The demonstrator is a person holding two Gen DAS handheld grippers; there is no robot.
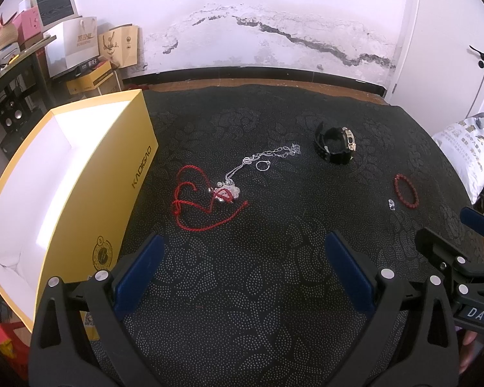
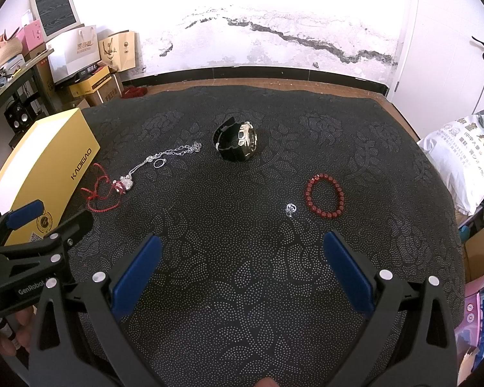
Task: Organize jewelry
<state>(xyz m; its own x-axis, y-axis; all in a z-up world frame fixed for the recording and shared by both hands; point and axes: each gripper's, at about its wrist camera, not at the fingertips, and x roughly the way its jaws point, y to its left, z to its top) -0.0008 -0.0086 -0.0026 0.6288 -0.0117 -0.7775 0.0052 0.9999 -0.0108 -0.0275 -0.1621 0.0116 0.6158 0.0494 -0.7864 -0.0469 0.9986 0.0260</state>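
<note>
The dark patterned mat (image 1: 274, 274) carries everything. At its left edge stands the open yellow cardboard box with white lining (image 1: 90, 177), apparently the destination. The black strap watch with gold face (image 2: 237, 143) sits farthest back; the red twisted cord (image 1: 203, 203) lies tangled with the silver chain necklace (image 1: 261, 158), so lifting one likely drags the other. The red beaded bracelet (image 2: 324, 196) rests beside a tiny silver ring (image 2: 290, 209), easy to flick away. The left gripper (image 1: 242, 267) and right gripper (image 2: 242, 267) hover spread wide, holding nothing
</note>
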